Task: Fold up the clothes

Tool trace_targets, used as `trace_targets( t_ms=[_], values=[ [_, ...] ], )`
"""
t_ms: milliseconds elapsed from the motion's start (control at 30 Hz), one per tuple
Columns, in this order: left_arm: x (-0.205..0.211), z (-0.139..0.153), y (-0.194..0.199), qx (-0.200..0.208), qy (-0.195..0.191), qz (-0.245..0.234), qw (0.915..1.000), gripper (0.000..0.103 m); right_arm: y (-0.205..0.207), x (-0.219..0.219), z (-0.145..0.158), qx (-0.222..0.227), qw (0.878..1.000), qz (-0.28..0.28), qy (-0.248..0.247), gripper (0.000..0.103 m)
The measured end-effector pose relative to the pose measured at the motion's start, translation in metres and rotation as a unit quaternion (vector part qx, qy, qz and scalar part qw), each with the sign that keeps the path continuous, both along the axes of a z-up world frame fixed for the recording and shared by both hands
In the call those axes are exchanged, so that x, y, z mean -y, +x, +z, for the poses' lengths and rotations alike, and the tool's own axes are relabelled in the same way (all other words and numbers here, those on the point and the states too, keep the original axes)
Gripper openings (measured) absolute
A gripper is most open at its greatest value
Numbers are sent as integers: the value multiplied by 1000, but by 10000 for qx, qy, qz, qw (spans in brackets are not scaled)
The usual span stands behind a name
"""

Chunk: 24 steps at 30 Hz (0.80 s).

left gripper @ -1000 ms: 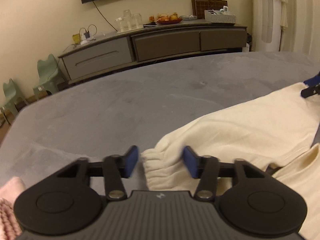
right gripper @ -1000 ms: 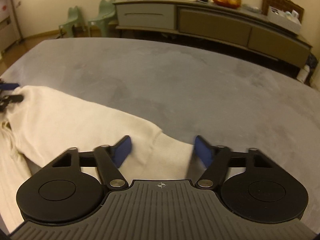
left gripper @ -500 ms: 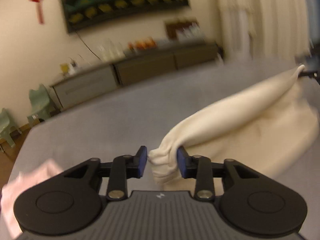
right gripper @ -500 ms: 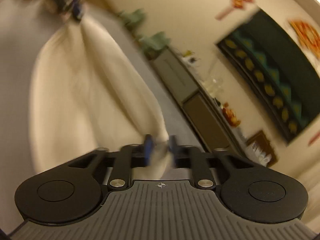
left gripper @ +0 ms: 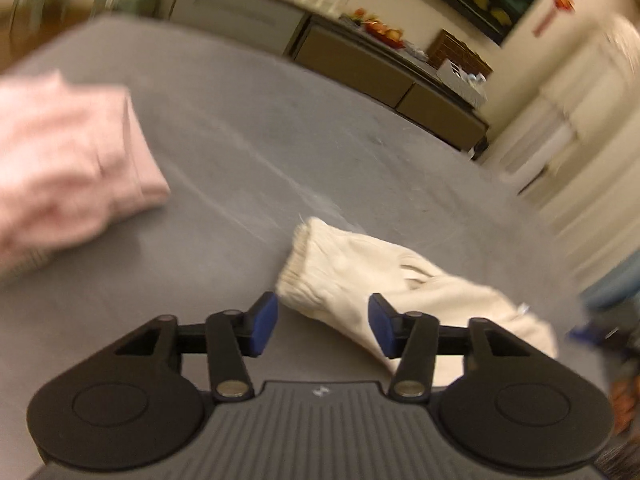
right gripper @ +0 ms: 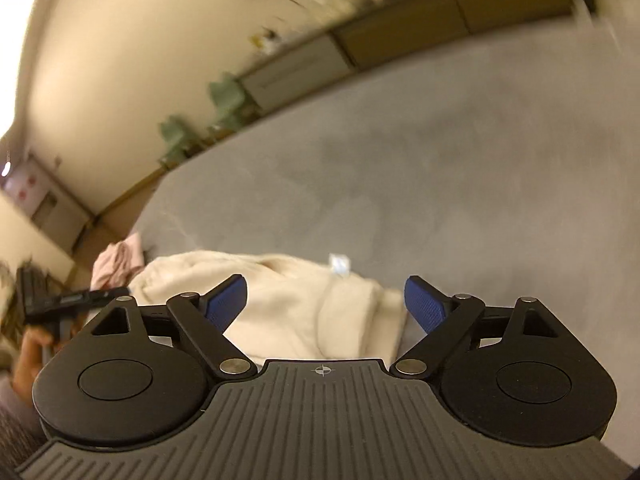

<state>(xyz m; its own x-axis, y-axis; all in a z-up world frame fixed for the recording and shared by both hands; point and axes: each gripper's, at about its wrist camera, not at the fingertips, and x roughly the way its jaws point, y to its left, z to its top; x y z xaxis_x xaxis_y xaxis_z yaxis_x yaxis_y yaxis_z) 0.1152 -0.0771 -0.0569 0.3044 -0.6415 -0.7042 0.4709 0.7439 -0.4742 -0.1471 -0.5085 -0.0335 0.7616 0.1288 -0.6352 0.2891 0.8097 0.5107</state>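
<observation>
Two pairs of blue-padded fingers stood apart with no cloth pressed between them, and both sets of jaws were opening. On the left gripper the pads flanked the ribbed cuff of a cream knitted garment; the cuff lay just ahead of the gap, touching neither pad as far as the blur allowed. On the right gripper the wider-spread pads framed the bunched body of the same garment, which lay on the grey tabletop with a small white label at its far edge. Beyond the left gripper, a folded pink cloth rested well apart on the grey surface. At the left edge of the right wrist view, a hand held the other black gripper body. Farther back, a long grey-brown sideboard ran along the cream wall.
</observation>
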Motion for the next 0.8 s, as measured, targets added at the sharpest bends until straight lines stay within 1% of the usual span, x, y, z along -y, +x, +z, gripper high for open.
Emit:
trace_targets(
  t_ms=[33,67,100,133,167,267,333,400,433,467,500,533,567,600,700,733,767,800],
  values=[
    [1,-1,0,-60,-95,14,9999,55,4,0,-7,-120,9999,-32,24,88],
    [2,-2,0,-111,-182,28,9998,59,8,1,-14,-227,9997,-54,61,88],
    [3,-2,0,-120,-230,39,9997,61,10,2,-20,-269,9995,-25,161,86],
    [6,-2,-1,-94,-240,39,9997,63,10,3,-25,-309,9991,16,278,84],
    [9,-2,-1,-64,-239,32,9997,63,11,0,-28,-325,9987,66,376,78],
    [22,-8,0,23,-107,-21,9999,61,13,-4,-35,-339,9967,266,685,70],
    [30,-13,1,40,-2,-19,10000,60,15,-6,-36,-364,9970,280,625,70],
    [36,-17,4,9,81,27,10000,56,17,-8,-36,-349,9972,285,597,70],
    [38,-18,4,-5,113,51,9999,54,18,-8,-35,-336,9973,290,587,69],
    [40,-19,5,-19,144,76,9999,51,20,-10,-36,-360,9974,330,535,61],
    [42,-19,6,-33,176,100,9998,49,22,-11,-36,-385,9974,369,484,48],
    [44,-20,7,-47,207,125,9997,45,24,-13,-37,-410,9975,406,420,41],
    [46,-21,8,-56,239,150,9996,43,26,-16,-36,-434,9977,436,299,31],
    [47,-20,8,-44,270,176,9995,41,26,-18,-33,-430,9977,482,193,24],
    [49,-19,9,30,384,254,9989,29,25,-24,-29,-433,9973,586,-26,17],
    [49,-20,10,54,434,287,9986,17,25,-25,-28,-435,9971,616,-86,15],
    [50,-20,11,83,479,312,9983,6,24,-27,-27,-437,9968,649,-146,8],
    [51,-18,11,137,507,312,9981,6,25,-29,-26,-436,9964,693,-205,5]
  ],
)
